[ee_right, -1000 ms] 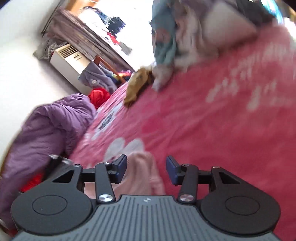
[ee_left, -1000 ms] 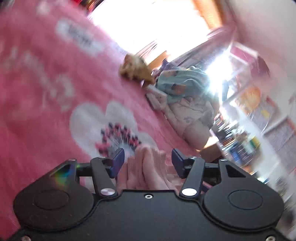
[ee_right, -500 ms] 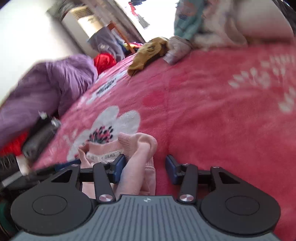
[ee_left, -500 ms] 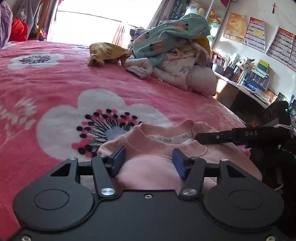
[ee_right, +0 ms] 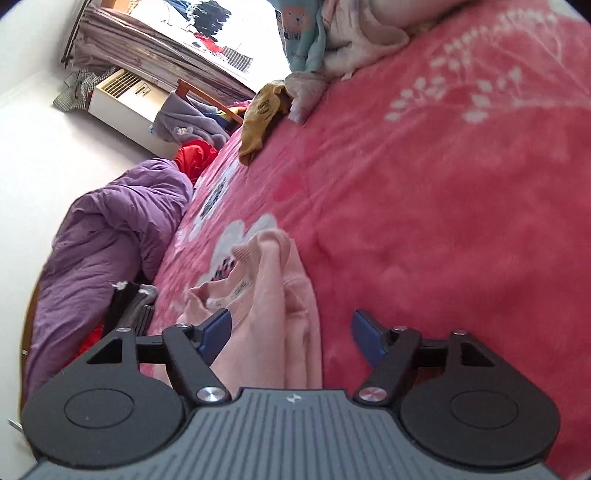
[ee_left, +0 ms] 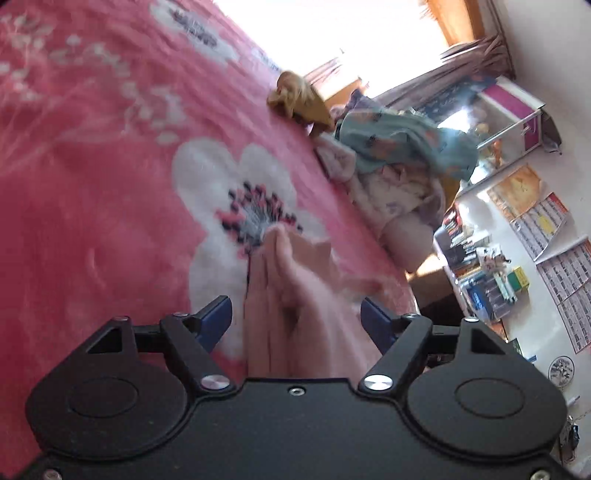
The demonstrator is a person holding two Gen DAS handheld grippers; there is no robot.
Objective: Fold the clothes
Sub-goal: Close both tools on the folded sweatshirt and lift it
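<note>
Left tongs (ee_left: 295, 317) spread, right tongs (ee_right: 291, 332) spread, neither pinching | change: half a second ago the pink sweatshirt (ee_right: 266, 295) lay flat, collar showing; now bunched in folds between both jaws on the pink floral blanket (ee_right: 461, 221) (mid-fold, likely) | count: 1 sweatshirt, 1 mustard garment (ee_left: 301, 98), 1 clothes heap (ee_left: 399, 166), 2 tongs

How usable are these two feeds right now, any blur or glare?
Left wrist: motion-blurred, pink sweater smeared, window blown out white. Right wrist: sharper, sweater folds readable, bedspread slightly soft, window overexposed; both fisheye-curved.
</note>
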